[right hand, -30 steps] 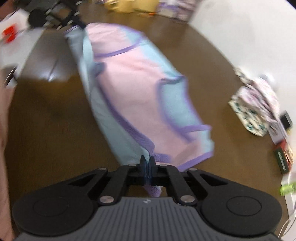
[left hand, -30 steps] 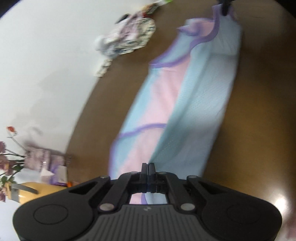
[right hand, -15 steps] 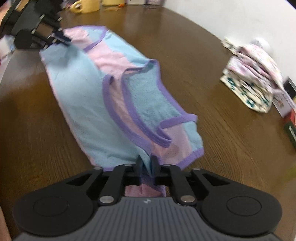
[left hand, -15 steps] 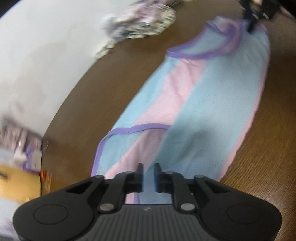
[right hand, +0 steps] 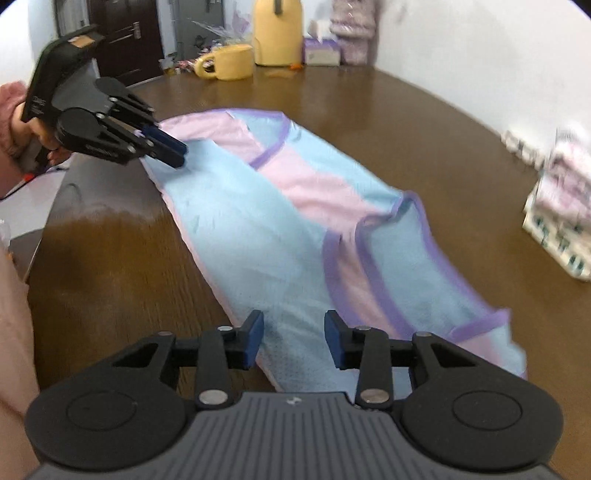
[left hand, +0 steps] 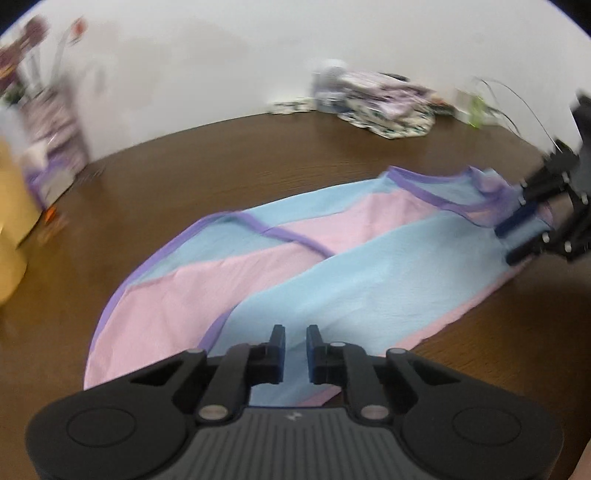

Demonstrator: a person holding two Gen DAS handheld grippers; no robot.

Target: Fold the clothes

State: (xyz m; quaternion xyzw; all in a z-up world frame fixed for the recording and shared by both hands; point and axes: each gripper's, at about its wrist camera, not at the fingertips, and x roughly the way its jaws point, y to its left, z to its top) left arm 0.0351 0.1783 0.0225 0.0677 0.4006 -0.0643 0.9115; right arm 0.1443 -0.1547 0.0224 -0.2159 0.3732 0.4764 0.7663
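Observation:
A pink and light-blue sleeveless top with purple trim (left hand: 332, 273) lies flat on the brown table, one long side folded over its middle; it also shows in the right wrist view (right hand: 280, 221). My left gripper (left hand: 295, 345) is open and empty just above one end of the top; it also shows in the right wrist view (right hand: 173, 147). My right gripper (right hand: 293, 338) is open and empty above the other end; it also shows in the left wrist view (left hand: 517, 236).
A pile of folded patterned clothes (left hand: 384, 110) sits by the white wall, also in the right wrist view (right hand: 561, 206). A yellow mug (right hand: 229, 62), a yellow jug (right hand: 275, 31) and tissue packs (right hand: 321, 51) stand at the table's far end. Bare brown table (right hand: 110, 251) lies beside the top.
Both grippers were shut on the ends of the top and held it up. They laid it on the table, opened and let go.

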